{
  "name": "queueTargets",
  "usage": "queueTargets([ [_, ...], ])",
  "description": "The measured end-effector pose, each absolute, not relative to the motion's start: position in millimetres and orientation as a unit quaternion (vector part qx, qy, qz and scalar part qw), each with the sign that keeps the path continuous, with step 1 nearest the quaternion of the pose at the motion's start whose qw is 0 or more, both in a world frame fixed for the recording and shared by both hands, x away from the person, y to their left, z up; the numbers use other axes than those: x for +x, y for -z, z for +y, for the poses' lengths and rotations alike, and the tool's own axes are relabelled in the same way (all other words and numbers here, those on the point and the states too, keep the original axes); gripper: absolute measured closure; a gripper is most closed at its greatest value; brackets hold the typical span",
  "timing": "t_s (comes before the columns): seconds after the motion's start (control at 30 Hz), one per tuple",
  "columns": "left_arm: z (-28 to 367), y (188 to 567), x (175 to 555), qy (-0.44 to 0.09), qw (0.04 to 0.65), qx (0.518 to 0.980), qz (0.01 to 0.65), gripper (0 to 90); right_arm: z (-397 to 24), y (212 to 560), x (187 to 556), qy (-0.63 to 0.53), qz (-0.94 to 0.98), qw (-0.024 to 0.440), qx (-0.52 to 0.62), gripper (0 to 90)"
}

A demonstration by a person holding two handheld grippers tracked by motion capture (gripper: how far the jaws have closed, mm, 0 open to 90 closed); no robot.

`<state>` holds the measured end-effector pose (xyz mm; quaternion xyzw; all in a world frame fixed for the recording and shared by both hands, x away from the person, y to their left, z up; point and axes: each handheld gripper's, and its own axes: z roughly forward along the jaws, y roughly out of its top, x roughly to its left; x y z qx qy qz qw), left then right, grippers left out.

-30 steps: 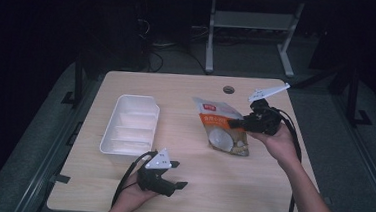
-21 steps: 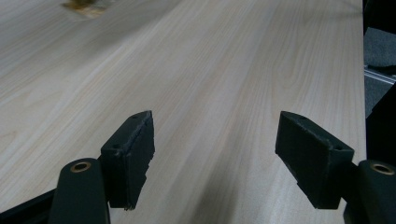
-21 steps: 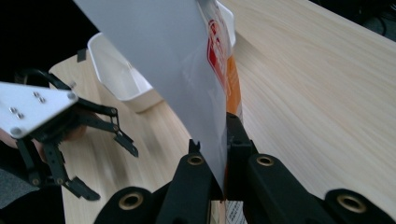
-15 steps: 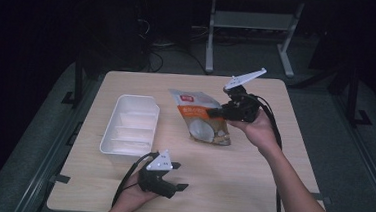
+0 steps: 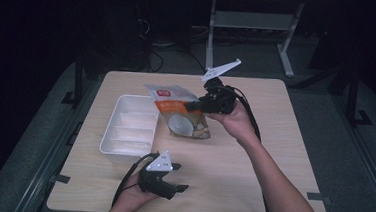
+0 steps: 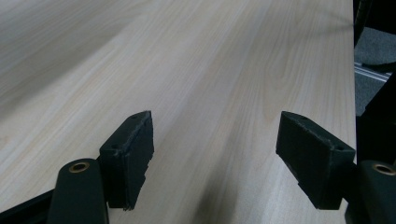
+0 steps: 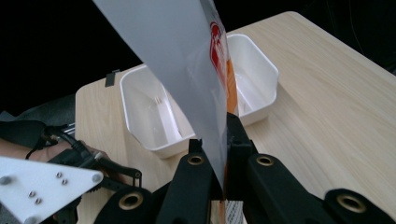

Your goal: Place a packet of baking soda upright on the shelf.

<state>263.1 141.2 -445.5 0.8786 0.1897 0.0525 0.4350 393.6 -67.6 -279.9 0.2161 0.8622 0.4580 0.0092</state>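
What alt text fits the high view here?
A person's right claw is shut on an orange and white snack bag, holding it lifted beside a white tray on a light wooden table. The left claw rests open near the table's front edge, holding nothing. The surroundings are dark.

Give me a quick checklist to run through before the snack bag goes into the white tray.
1. Grip on the snack bag: the right gripper has its jaws shut on the bag's edge: ok.
2. Bag off the table: it appears lifted in the high view, though its lower corner may touch: cannot tell.
3. White tray: nothing lies in it: ok.
4. Bag over the tray: it hangs beside the tray's right rim, not above it: not ok.
5. Left gripper: jaws open, low at the table's near edge, apart from the tray: ok.
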Motion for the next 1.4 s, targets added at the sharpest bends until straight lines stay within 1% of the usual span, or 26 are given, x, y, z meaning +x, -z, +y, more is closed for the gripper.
queueTargets([
  [0.3, 139.8, 437.2, 264.2, -0.056, 0.431, 0.88, 0.192, 25.5, -42.8, 269.0, 402.6, -0.474, 0.859, 0.008, 0.194, 89.6],
  [0.7, 148.5, 440.2, 255.0, -0.05, 0.421, 0.886, 0.186, 25.0, -1.5, 268.6, 409.3, -0.483, 0.858, -0.005, 0.174, 89.6],
  [1.03, 156.6, 446.2, 253.7, -0.046, 0.424, 0.884, 0.19, 24.7, 38.8, 277.6, 417.8, -0.486, 0.859, -0.02, 0.161, 89.5],
  [1.4, 161.0, 450.0, 256.5, -0.048, 0.42, 0.886, 0.19, 24.8, 63.7, 289.5, 424.0, -0.488, 0.858, -0.023, 0.158, 89.5],
])
